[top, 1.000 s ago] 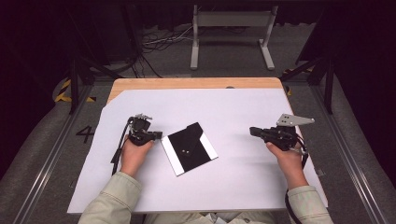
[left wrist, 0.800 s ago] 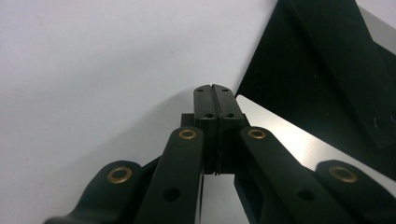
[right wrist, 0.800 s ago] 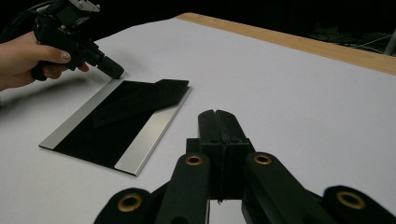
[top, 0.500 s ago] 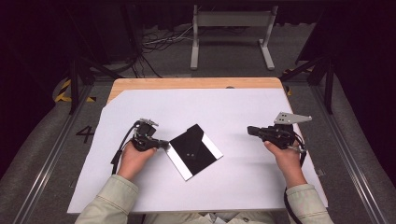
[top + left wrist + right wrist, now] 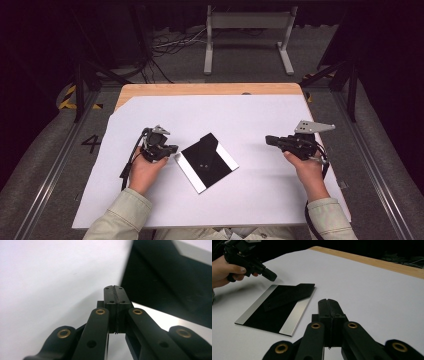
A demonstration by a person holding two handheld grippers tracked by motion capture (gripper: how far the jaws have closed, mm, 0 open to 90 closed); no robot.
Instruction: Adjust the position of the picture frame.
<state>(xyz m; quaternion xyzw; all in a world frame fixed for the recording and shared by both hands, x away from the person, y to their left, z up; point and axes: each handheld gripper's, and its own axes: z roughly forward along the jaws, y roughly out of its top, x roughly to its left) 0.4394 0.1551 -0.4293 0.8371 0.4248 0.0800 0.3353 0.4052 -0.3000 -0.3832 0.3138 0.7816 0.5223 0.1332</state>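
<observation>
With both sets of tongs clenched empty, nudge the black-and-silver panel (image 5: pixel 206 162), lying mid-table, using the left gripper (image 5: pixel 172 149) at its nine-o'clock corner, low and slow, while the right gripper (image 5: pixel 270 140) waits at three o'clock.

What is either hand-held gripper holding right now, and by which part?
Nothing. Both the left hand-held gripper and the right hand-held gripper are shut on nothing; the flat black square sheet with silver edges lies free on the table.
</observation>
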